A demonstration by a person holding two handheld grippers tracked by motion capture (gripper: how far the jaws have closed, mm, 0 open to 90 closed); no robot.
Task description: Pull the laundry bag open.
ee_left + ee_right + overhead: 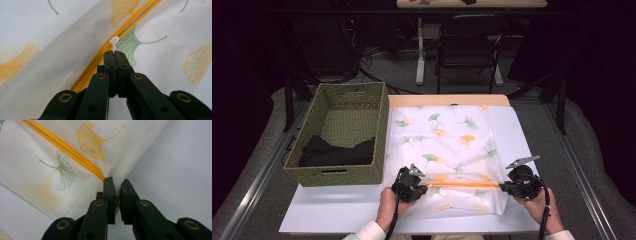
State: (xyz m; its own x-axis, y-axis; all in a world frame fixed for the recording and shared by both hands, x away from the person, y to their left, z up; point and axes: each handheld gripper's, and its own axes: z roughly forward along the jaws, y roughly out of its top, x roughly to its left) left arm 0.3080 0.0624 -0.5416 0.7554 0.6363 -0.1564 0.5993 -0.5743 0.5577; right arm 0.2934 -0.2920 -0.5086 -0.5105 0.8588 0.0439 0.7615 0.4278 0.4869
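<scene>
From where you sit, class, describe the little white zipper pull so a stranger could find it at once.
Start at the white table and find the sheer ginkgo-leaf bag beside the woven basket. Follow its orange zipper to the end at the left tongs. There the zipper pull is pinched: a tiny white plastic hook, unlike the printed leaves around it.

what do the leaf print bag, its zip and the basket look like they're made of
Bag: thin, see-through white mesh, likely synthetic; a fine ribbed weave shows in both gripper views, matte.
Zip: orange tape; the small white pull, clamped by the left gripper, looks like smooth plastic.
Basket: olive-green woven fibre, maybe paper cord or seagrass; rough plaited texture, no shine.
</scene>
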